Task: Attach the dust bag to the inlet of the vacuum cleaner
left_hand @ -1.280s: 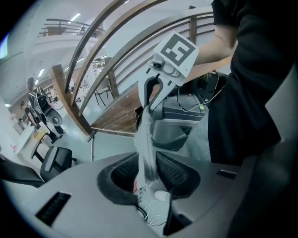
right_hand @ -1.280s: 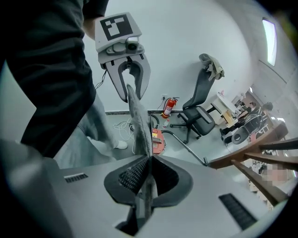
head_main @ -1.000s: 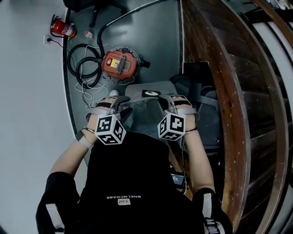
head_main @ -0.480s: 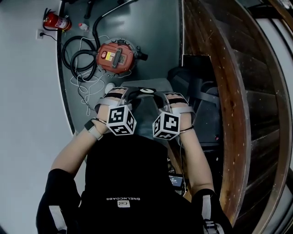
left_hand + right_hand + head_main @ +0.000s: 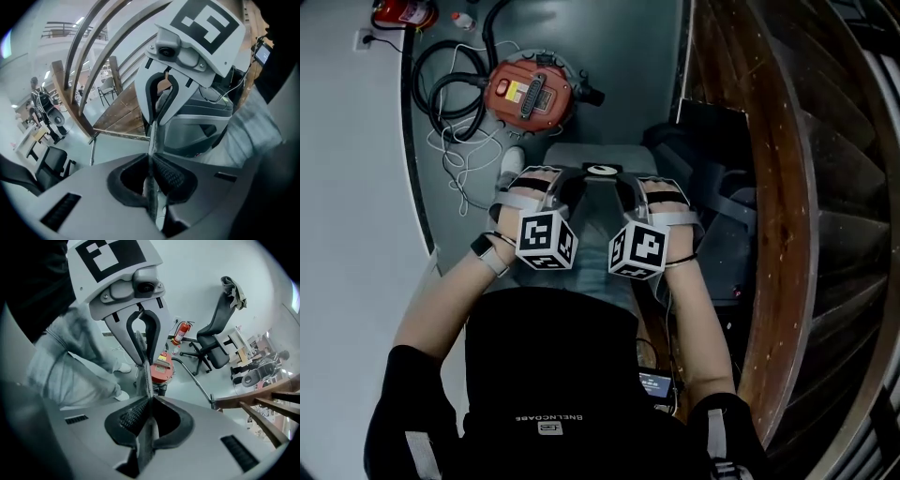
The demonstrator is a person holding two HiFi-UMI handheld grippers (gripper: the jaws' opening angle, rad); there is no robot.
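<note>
Hidden: the near part of the dust bag (image 5: 592, 220) lies behind the two marker cubes and the person's dark torso. In both gripper views the bag shows only edge-on, as a thin grey strip.
Cut off: the fire extinguisher (image 5: 401, 11) runs out of the head view at the far left corner.
Hard to make out: the vacuum's inlet cannot be told from here.
Left hand: held out in front of the body with the wrist bent down, and the left gripper (image 5: 565, 187) is on the bag's left edge.
Right hand: a mirrored pose, with the right gripper (image 5: 630, 190) pointing steeply down at the bag's right edge.
Left claw: its jaws have just been closing and now pinch the bag's grey edge (image 5: 151, 159).
Right claw: pressed together on the opposite edge of the bag (image 5: 149, 413).
Dust bag: stretched between the two grippers above the floor, its dark oval mouth at the far end, well apart from the vacuum.
Vacuum cleaner (image 5: 532, 94): red, on the grey floor, far and a little left of the hands.
Hose (image 5: 441, 89): black, coiled just left of the vacuum.
Count: two grippers, two cubes, one bag, one vacuum, one hose, one extinguisher.
</note>
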